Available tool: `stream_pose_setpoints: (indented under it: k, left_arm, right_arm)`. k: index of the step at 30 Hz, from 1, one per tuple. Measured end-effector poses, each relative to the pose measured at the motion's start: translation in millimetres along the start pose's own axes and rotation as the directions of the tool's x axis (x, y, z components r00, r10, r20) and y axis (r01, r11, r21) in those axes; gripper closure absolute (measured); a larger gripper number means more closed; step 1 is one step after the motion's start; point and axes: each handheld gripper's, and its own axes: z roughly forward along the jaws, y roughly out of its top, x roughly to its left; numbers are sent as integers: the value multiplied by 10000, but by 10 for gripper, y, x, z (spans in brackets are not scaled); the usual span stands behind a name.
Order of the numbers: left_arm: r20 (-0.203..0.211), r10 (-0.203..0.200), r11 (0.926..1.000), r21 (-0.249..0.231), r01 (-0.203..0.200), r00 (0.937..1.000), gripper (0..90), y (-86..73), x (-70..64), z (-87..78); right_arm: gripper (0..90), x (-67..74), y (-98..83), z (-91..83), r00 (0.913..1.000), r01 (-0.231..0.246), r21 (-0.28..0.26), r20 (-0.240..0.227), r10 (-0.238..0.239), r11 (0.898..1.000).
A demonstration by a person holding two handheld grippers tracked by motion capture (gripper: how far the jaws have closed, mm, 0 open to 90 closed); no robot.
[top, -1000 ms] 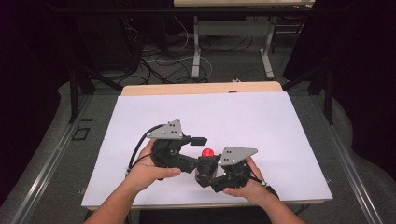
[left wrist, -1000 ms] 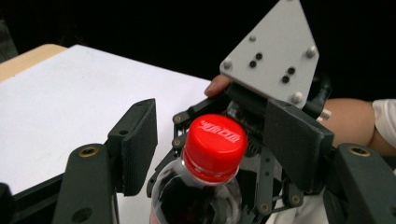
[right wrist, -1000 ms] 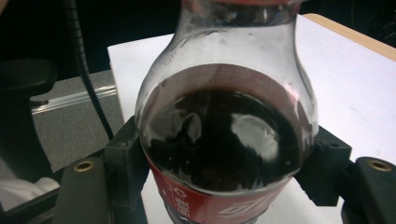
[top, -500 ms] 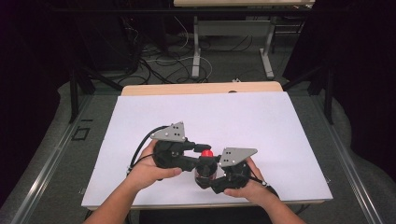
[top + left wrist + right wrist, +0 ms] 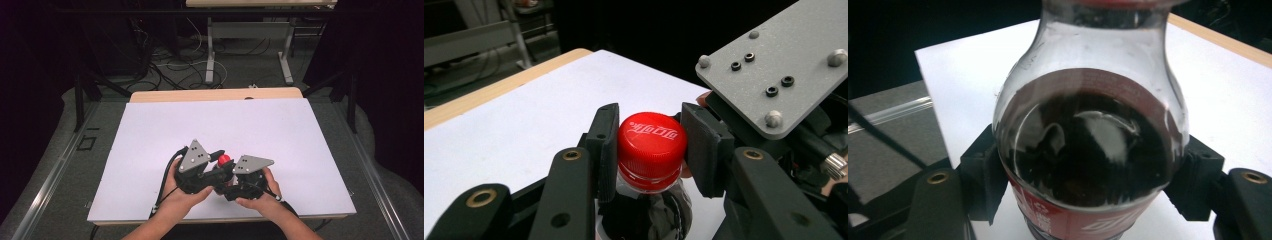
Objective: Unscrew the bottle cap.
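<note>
Two hands come up from 6 o'clock in the high view. The left hand (image 5: 182,192) holds the left gripper (image 5: 216,161) and the right hand (image 5: 260,197) holds the right gripper (image 5: 231,176). They sit close together near the front edge of the desk (image 5: 280,135), which has a white top.

Between them stands a small bottle (image 5: 1088,150) of dark drink. In the right gripper view the bottle is very close. The right gripper's two black pads (image 5: 982,172) press on the bottle's round body, one at 9 o'clock and one at 3 o'clock, so this gripper is pinching the bottle. A red label (image 5: 1068,220) wraps the bottle low down.

In the left gripper view the red cap (image 5: 652,144) is in the middle. It has white writing on top. The left gripper's two pads (image 5: 605,145) sit tight on both sides of the cap, so this gripper is pinching the cap. At 2 o'clock in that view is the grey plate (image 5: 779,65) on top of the right gripper.

Farther off, at 12 o'clock in the high view, a strip of bare wood (image 5: 215,95) runs along the back of the desk. Past it are cables (image 5: 175,65) on the floor and white desk legs (image 5: 210,55)
</note>
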Motion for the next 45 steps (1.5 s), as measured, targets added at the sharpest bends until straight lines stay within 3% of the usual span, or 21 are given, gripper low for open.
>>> stream_pose_setpoints:
  k: [5,7,9,12,15,16,17,18,19,24,25,28,30,32,33,34,35,37,40,43,45]
  left_arm:
    - [395,-11,10000,49,9,9992,504,9,30,3]
    - [831,7,10000,-61,-2,9965,429,33,66,-26]
    - [1570,144,9999,45,-153,9875,412,75,126,-61]
    - [2764,547,9981,106,-600,9595,388,132,241,-105]
    - [3315,955,9950,-56,-993,9386,386,171,326,-151]
    - [3979,1152,9926,-103,-1212,9102,388,186,378,-166]
    - [3979,1152,9926,-103,-1212,9102,392,186,378,-166]
    - [4434,1363,9897,-204,-1420,8859,407,188,414,-174]
    - [4434,1363,9897,-204,-1420,8859,417,188,414,-174]
    - [5101,1288,9876,118,-1567,8504,537,132,519,-123]
    - [5101,1288,9876,118,-1567,8504,561,132,519,-123]
    - [5330,1096,9899,179,-1408,8390,590,93,548,-112]
    - [5174,1023,9910,209,-1320,8496,600,80,542,-113]
    - [4812,1100,9904,207,-1367,8697,602,77,513,-109]
    - [4556,1060,9909,255,-1320,8839,604,77,491,-109]
    - [4017,1065,9916,251,-1272,9095,605,78,440,-103]
    - [4017,1065,9916,251,-1272,9095,605,78,440,-103]
    - [3236,1038,9928,238,-1177,9405,606,79,371,-100]
    - [2027,852,9956,219,-915,9755,606,63,237,-84]
    - [861,316,9992,218,-336,9958,607,46,116,-56]
    - [63,58,9997,240,-60,10000,606,39,35,-33]
  right_arm:
    - [293,-16,3,-20,9999,76,-25,-91,-76,10000]
    - [293,-15,9,-33,9994,-36,-152,-342,31,9999]
    - [293,-18,15,-44,9985,48,-90,-546,-52,9999]
    - [293,-5,26,-61,9953,149,-304,-955,-178,9994]
    - [293,5,33,-62,9939,318,-371,-1047,-355,9988]
    - [293,20,39,-67,9923,321,-327,-1188,-358,9989]
    - [293,24,39,-65,9910,352,-385,-1275,-398,9986]
    - [293,28,39,-68,9899,411,-389,-1340,-460,9984]
    - [293,32,43,-73,9878,493,-304,-1465,-533,9983]
    - [293,74,53,-70,9807,745,-444,-1780,-813,9962]
    - [293,84,54,-71,9799,712,-407,-1836,-775,9966]
    - [293,90,51,-65,9788,762,-444,-1873,-832,9961]
    - [293,81,43,-54,9788,712,-311,-1904,-758,9970]
    - [293,76,39,-47,9812,654,-335,-1798,-704,9973]
    - [294,63,38,-40,9856,556,-283,-1583,-594,9980]
    - [294,57,38,-41,9880,467,-265,-1460,-501,9986]
    - [293,52,37,-41,9902,385,-260,-1333,-416,9989]
    - [293,39,36,-36,9943,224,-263,-1040,-250,9994]
    - [293,35,34,-36,9974,80,-155,-717,-91,9998]
    - [294,37,21,-12,9993,-343,-145,-146,341,9993]
    - [294,31,17,-6,9995,-327,-83,23,327,9994]
